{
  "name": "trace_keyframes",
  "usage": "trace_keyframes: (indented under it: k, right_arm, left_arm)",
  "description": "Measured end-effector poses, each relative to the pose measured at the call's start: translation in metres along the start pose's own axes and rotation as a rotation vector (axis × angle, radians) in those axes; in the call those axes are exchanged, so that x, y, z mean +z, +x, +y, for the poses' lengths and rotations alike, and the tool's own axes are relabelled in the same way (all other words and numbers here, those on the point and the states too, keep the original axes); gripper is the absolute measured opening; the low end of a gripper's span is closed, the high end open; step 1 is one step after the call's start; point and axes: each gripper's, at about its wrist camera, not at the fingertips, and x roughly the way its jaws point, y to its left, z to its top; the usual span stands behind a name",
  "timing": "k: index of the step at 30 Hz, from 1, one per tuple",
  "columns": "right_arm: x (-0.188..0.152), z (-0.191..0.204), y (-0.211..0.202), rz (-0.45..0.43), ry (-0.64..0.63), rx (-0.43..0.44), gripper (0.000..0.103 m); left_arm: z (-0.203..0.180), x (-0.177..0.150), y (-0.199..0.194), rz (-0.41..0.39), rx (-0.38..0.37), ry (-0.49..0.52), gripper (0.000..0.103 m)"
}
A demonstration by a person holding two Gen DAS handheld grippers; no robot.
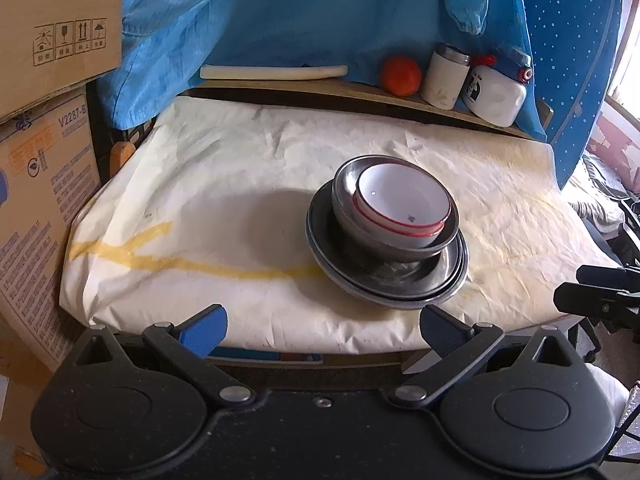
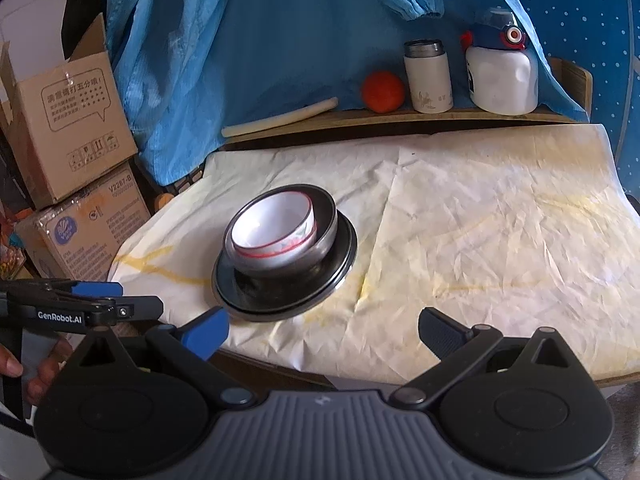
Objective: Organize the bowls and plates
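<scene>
Left gripper: we see our left gripper (image 1: 322,330) with its blue-padded fingers (image 1: 208,326) spread wide and nothing between them, held at the near edge of the table, just short of the dish stack.
Right gripper: our right gripper (image 2: 324,330) is likewise spread wide and empty, at the same near edge, with the stack ahead and to its left.
Hand: in the right wrist view we see a hand (image 2: 34,364) gripping the left tool's handle, low and left of the stack.
Dish stack: we find two metal plates (image 1: 400,280) nested at the bottom, a metal bowl (image 1: 352,216) sitting on them, and white bowls with red rims (image 1: 404,200) nested inside that bowl, shifted toward one side of it.
Table cover: the stack rests on crumpled white paper (image 1: 240,168) streaked with yellow.
Shelf behind the stack: we see a wooden ledge (image 2: 360,118) carrying a pale rolled stick (image 2: 280,118), an orange fruit (image 2: 383,92), a white flask (image 2: 427,78) and a white jug with a blue cap (image 2: 502,76).
Backdrop: blue cloth (image 1: 300,16) hangs behind the ledge.
Left of the stack: cardboard boxes (image 1: 44,152) stand piled beside the table.
</scene>
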Motion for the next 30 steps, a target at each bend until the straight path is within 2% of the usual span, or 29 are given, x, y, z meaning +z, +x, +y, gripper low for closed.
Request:
trace_keyframes:
  k: [30]
  right_arm:
    - [-0.0023,-0.0006,-0.0007,0.012,0.003,-0.004,0.103]
  left_arm:
    - [-0.003,-0.0025,-0.0021,0.001,0.004,0.02,0.102]
